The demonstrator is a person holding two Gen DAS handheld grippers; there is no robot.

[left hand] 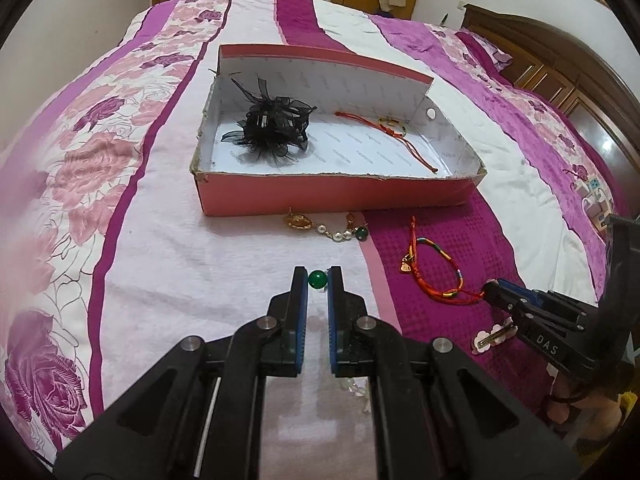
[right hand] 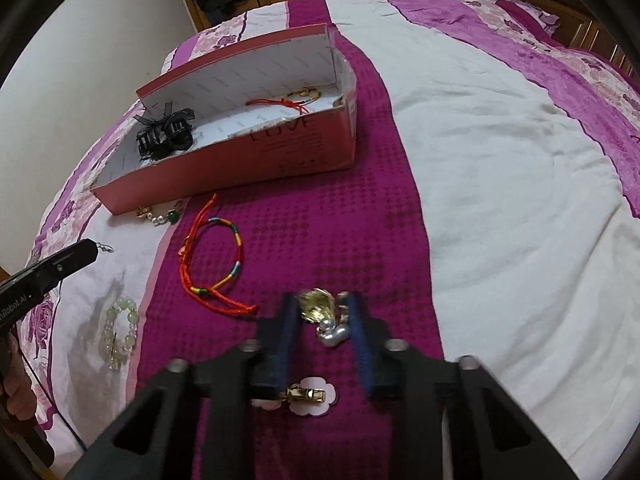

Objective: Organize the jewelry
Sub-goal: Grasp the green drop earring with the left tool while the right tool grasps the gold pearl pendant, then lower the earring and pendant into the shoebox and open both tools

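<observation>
My left gripper is shut on a green bead earring, held just above the white part of the bedspread; the right wrist view shows its wire hook sticking out of the tips. My right gripper is blurred and low over the magenta stripe. A gold-and-pearl earring fills the gap between its pads and touches both. The open pink box holds a black hair clip and a red cord bracelet.
On the bed lie a matching gold, pearl and green earring against the box front, a multicoloured cord bracelet, a flower hair clip under my right gripper and a pale green bead bracelet. A wooden headboard stands at the right.
</observation>
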